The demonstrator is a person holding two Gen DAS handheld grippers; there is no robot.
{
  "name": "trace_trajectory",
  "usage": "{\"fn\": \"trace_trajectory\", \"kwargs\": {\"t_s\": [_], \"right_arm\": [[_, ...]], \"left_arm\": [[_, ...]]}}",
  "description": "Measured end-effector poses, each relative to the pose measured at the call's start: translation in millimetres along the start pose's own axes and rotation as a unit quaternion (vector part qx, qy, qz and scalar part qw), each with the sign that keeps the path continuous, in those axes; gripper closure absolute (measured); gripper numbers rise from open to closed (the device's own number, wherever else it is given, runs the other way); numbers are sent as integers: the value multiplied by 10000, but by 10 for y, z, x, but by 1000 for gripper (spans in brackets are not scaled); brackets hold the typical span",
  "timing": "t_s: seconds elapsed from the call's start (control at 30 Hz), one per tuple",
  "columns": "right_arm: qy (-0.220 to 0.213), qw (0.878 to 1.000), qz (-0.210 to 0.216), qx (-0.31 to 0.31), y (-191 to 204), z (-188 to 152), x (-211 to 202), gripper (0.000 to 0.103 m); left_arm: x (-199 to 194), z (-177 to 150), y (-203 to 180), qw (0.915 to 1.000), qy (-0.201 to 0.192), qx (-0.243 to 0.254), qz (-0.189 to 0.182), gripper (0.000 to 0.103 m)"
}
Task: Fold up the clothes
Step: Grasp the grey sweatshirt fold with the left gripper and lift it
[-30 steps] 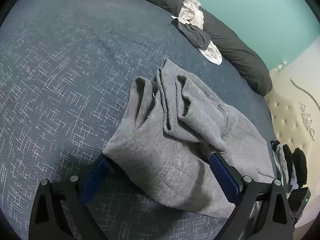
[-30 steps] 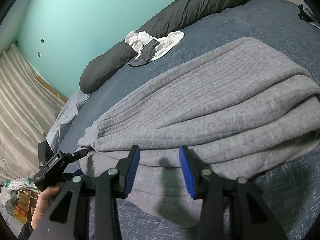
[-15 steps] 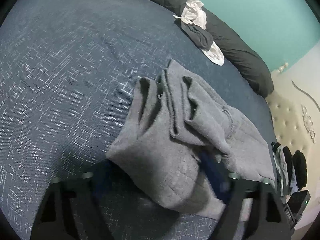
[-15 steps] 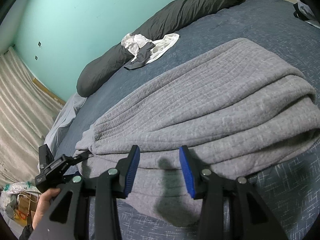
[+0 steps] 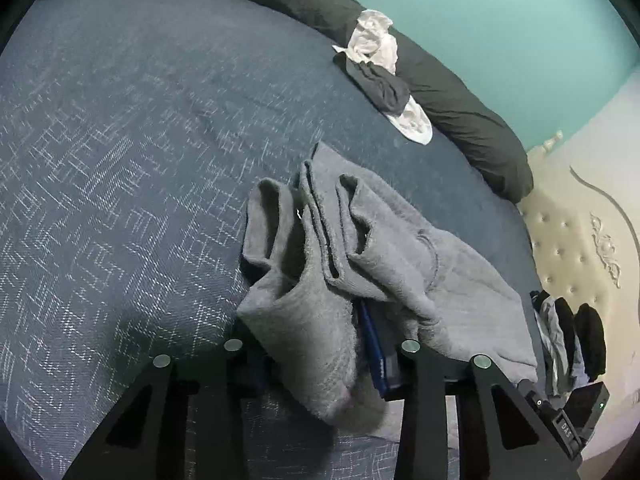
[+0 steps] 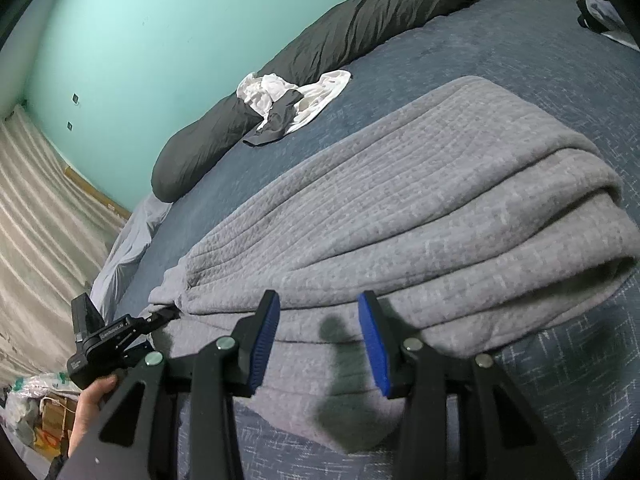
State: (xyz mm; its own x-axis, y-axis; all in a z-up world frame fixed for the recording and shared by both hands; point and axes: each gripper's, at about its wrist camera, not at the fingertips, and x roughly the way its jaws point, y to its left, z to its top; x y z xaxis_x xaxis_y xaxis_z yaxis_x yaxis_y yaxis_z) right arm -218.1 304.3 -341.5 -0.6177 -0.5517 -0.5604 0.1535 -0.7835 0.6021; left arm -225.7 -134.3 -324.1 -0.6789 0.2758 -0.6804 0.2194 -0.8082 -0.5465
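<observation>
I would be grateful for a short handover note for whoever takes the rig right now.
Left gripper: jaws have just been closing, now pinching the near corner of the grey garment.
Right gripper: jaws apart at the garment's near edge, pads either side of the fabric, not pressing.
Garment lies on the bed, already folded into several layers.
Left: probably grip with the right too and make the next fold. A white and dark heap by the long pillow is unfolded.

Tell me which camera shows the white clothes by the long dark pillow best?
The right wrist view: the white clothes spread out openly beside the long dark pillow. In the left wrist view a dark garment lies across their middle, splitting them into two smaller patches.
</observation>
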Motion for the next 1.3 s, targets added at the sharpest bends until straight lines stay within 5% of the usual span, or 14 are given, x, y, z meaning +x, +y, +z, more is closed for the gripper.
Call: {"fn": "trace_trajectory", "kwargs": {"t_s": [0.83,1.1,1.3], "right_arm": [[-273,9990,29,343,-239,173,-233,61],[-137,9996,198,163,-53,259,-65,55],[3,10000,-21,-15,34,364,114,60]], "left_arm": [[-384,151,-1001,9941,-358,1018,-84,79],[-451,128,-877,9949,-279,955,-158,79],[-496,103,-753,9952,-225,883,-365,80]]}}
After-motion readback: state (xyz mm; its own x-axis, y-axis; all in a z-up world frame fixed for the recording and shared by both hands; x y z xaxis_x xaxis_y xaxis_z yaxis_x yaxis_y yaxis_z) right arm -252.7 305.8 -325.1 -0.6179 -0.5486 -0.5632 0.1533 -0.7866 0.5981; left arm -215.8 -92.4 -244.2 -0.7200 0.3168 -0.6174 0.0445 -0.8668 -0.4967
